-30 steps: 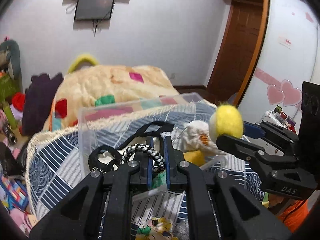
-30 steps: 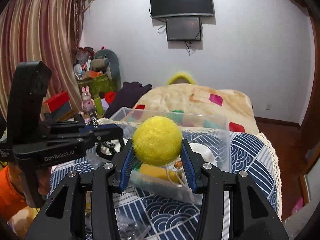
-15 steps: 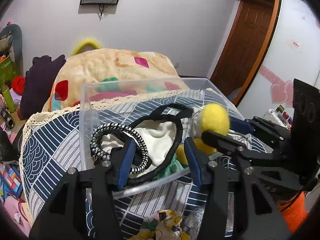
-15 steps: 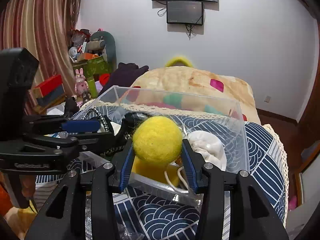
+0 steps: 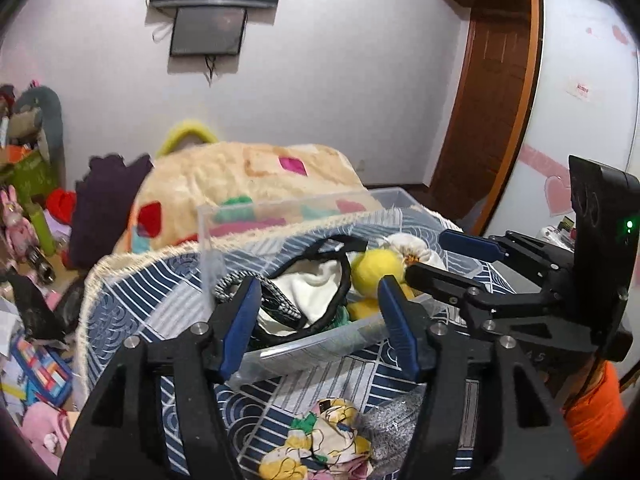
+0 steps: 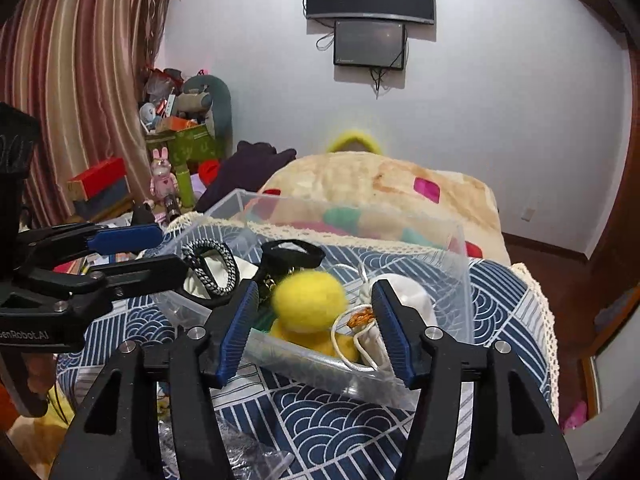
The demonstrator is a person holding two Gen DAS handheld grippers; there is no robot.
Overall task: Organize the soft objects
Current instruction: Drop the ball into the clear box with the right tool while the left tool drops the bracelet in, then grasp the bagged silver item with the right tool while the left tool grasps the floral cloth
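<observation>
A clear plastic bin (image 6: 460, 280) sits on the blue patterned bedspread (image 6: 500, 304). In it lie a yellow felt ball (image 6: 308, 296), a black-and-white braided loop (image 6: 216, 268), a black strap (image 6: 296, 252), a white drawstring pouch (image 6: 400, 292) and a yellow item (image 6: 340, 346). My right gripper (image 6: 314, 330) is open, just above the bin's near wall; the ball is blurred and free between its jaws. My left gripper (image 5: 316, 320) is open and empty over the bin's near left side (image 5: 320, 340); the ball (image 5: 376, 272) and loop (image 5: 240, 284) show beyond it.
A floral cloth (image 5: 320, 448) and a grey soft item (image 5: 392, 432) lie on the bedspread below the left gripper. A beige blanket with coloured patches (image 6: 380, 188) lies behind the bin. Toys and boxes (image 6: 180, 136) crowd the left side of the room.
My right gripper opened and the yellow ball dropped from it into the bin. My left gripper let go of the braided loop, opened wide, and the loop now lies in the bin.
</observation>
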